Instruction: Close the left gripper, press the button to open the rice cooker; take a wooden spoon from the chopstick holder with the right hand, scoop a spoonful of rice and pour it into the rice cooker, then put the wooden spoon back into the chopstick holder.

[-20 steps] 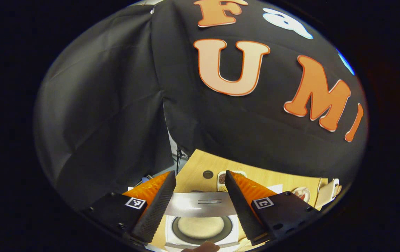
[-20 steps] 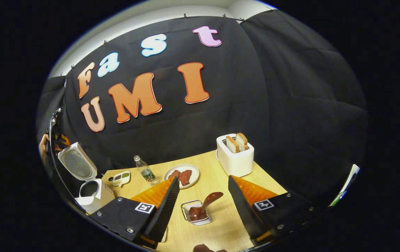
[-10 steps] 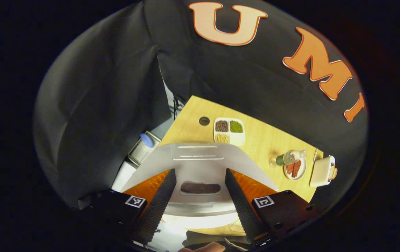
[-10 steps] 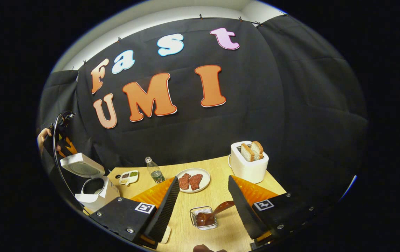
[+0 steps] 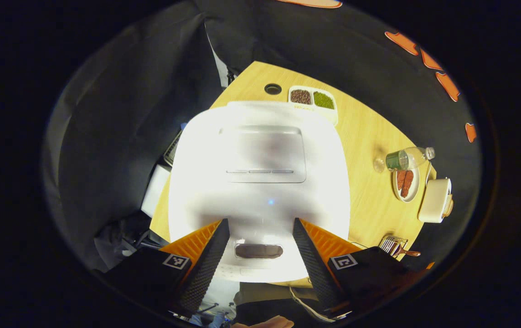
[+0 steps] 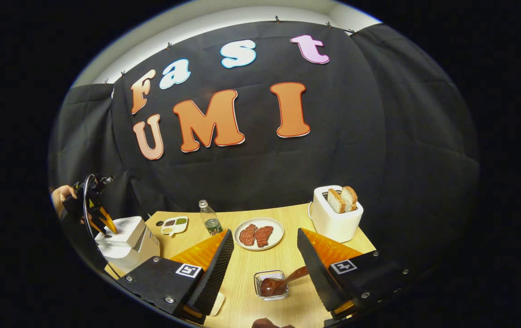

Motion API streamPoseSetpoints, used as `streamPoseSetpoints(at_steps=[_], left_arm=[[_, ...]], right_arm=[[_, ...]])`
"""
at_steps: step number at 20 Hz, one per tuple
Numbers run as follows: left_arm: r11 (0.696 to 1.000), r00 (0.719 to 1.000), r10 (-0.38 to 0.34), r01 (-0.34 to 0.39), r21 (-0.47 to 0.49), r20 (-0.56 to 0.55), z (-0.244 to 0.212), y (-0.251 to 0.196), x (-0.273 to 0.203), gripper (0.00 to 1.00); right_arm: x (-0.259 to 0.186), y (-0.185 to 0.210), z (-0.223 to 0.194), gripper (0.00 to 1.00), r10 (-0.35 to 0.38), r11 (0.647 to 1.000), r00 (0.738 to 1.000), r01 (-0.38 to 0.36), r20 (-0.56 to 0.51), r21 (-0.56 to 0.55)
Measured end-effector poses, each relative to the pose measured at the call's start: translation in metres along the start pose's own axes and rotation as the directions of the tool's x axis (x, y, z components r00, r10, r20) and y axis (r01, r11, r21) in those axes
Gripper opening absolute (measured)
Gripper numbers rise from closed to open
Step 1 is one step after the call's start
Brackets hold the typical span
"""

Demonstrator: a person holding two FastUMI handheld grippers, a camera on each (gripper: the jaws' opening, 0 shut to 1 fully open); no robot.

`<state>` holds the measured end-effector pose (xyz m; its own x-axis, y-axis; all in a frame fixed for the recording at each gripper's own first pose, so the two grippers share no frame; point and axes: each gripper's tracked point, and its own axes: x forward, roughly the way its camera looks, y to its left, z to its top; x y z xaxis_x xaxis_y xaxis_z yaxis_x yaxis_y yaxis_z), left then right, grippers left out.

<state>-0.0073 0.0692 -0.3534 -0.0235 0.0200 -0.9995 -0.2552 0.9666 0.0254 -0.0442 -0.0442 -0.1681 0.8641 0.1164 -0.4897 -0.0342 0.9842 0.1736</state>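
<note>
The white rice cooker (image 5: pixel 260 168) lies right under my left gripper (image 5: pixel 260 224), its lid down and blurred. My left gripper is open, its fingers (image 5: pixel 208 264) either side of the dark button (image 5: pixel 259 250) at the cooker's front. In the right gripper view the cooker (image 6: pixel 128 239) stands at the table's left end, with a hand (image 6: pixel 59 195) holding the left gripper (image 6: pixel 107 225) over its lid. My right gripper (image 6: pixel 265 233) is open above the table. Below it a wire chopstick holder (image 6: pixel 265 276) holds the dark wooden spoon (image 6: pixel 283 281), its handle leaning right.
On the wooden table (image 6: pixel 287 255) stand a white toaster (image 6: pixel 335 217) with two bread slices, a plate of meat (image 6: pixel 258 235), a small bottle (image 6: pixel 210 219) and a divided tray of beans (image 6: pixel 174 224). The black cloth wall rises just behind the table's far edge.
The cooker's lid, upright a second ago, has swung down onto the body. My left gripper has tipped down over it. The right gripper has shifted slightly and stays open.
</note>
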Motion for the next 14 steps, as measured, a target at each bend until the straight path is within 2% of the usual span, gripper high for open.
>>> streamPoseSetpoints(at_steps=[1, 2, 3, 8, 9, 10, 14], left_arm=[[1.000, 0.999, 0.001, -0.001, -0.018, -0.034, -0.008, 0.003, 0.004, 0.96], [1.000, 1.000, -0.007, 0.008, -0.021, 0.026, 0.003, 0.004, 0.004, 0.97], [1.000, 1.000, -0.001, 0.001, -0.025, -0.005, -0.003, 0.006, 0.008, 0.97], [0.999, 1.000, 0.002, -0.001, -0.046, 0.013, -0.002, 0.005, 0.005, 0.96], [0.998, 1.000, -0.014, 0.015, -0.064, 0.015, -0.003, 0.003, 0.004, 0.99], [0.996, 0.999, -0.042, 0.044, -0.076, 0.024, -0.004, -0.003, 0.003, 0.96], [0.996, 0.987, -0.070, 0.077, -0.040, 0.146, 0.005, -0.008, -0.025, 0.95]], right_arm=[[0.000, 0.002, -0.002, 0.87, 0.005, 1.000, 1.000, -0.005, 0.001, -0.006], [0.002, 0.006, -0.002, 0.87, 0.012, 1.000, 1.000, -0.012, -0.003, -0.011], [0.002, 0.009, -0.004, 0.87, 0.020, 1.000, 1.000, -0.020, -0.007, -0.016], [0.004, 0.024, 0.003, 0.87, 0.046, 0.998, 0.999, -0.045, 0.014, -0.041], [0.004, 0.027, 0.006, 0.87, 0.050, 0.998, 0.999, -0.049, 0.021, -0.043], [0.005, 0.030, 0.010, 0.87, 0.055, 0.997, 0.998, -0.054, 0.029, -0.049], [0.006, 0.041, 0.040, 0.88, 0.065, 0.996, 0.994, -0.059, 0.088, -0.074]])
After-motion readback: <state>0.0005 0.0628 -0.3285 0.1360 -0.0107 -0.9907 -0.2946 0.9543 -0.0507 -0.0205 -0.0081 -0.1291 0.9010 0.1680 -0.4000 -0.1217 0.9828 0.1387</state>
